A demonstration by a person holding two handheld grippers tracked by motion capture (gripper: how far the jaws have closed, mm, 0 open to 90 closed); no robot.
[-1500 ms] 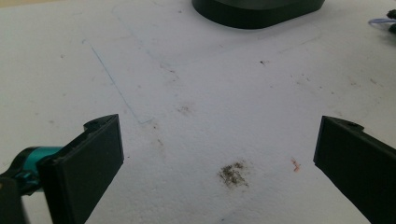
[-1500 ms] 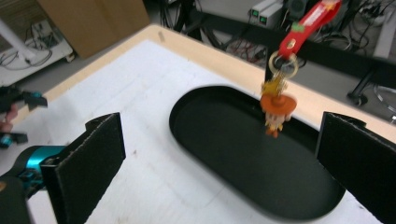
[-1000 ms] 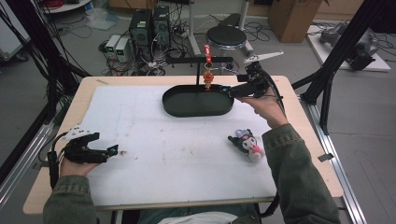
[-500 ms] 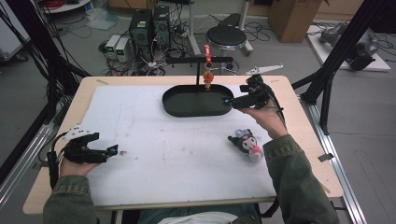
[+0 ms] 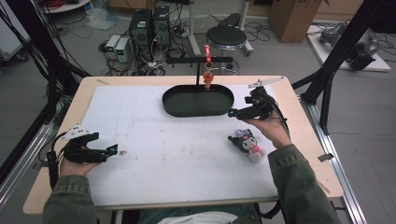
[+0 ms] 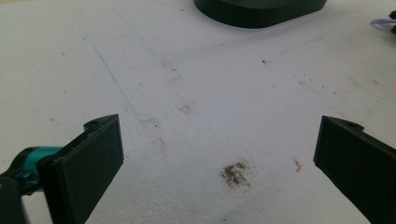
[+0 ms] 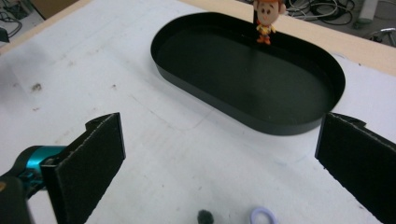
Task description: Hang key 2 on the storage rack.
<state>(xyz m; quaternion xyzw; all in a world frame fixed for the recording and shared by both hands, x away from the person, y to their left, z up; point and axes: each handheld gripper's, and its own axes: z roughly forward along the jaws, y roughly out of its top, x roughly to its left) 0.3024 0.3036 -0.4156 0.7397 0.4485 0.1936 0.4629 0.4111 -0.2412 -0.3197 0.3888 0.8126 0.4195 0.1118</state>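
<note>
White foam matting (image 5: pixel 154 140) covers our wooden table. We hold the right gripper (image 5: pixel 232 112) with jaws spread wide and empty, just beside the shallow black oval tray (image 5: pixel 198 101) ahead of it; the black-and-pink plush toy (image 5: pixel 247 144) lies just below it, perhaps untouched. Our left gripper (image 5: pixel 113 149) rests wide open, empty, well apart.
</note>
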